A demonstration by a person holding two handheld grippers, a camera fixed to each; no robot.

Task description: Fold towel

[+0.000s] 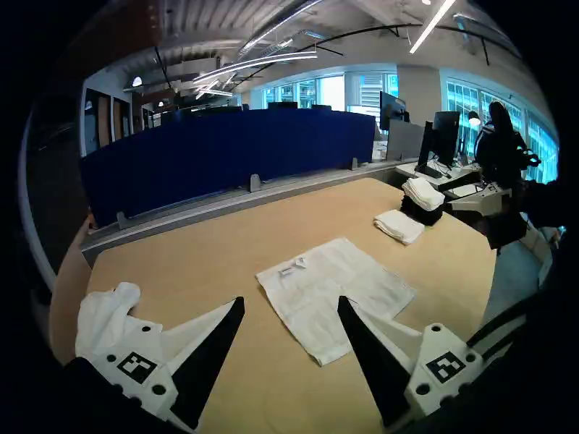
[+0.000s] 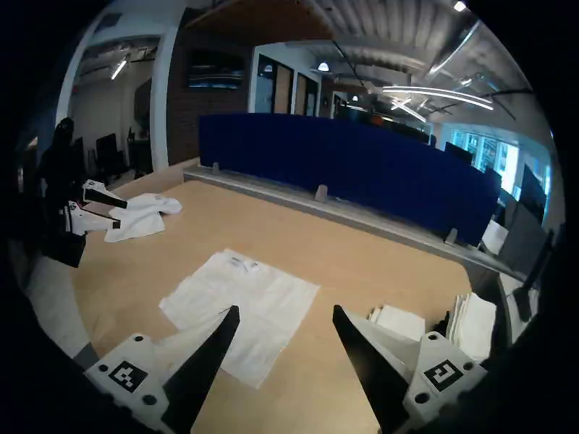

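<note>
The towel (image 1: 329, 286) was seen flat on the counter (image 1: 217, 253), just ahead of the left hand-held gripper (image 1: 289, 302) and right hand-held gripper (image 2: 285, 311), both released, about equally near.

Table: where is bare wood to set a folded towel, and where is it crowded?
Widest bare wood on the table lies between the flat towel and the blue divider. A second strip runs between the flat towel and the crumpled towel. Crowded: the corner with the folded towels.
</note>
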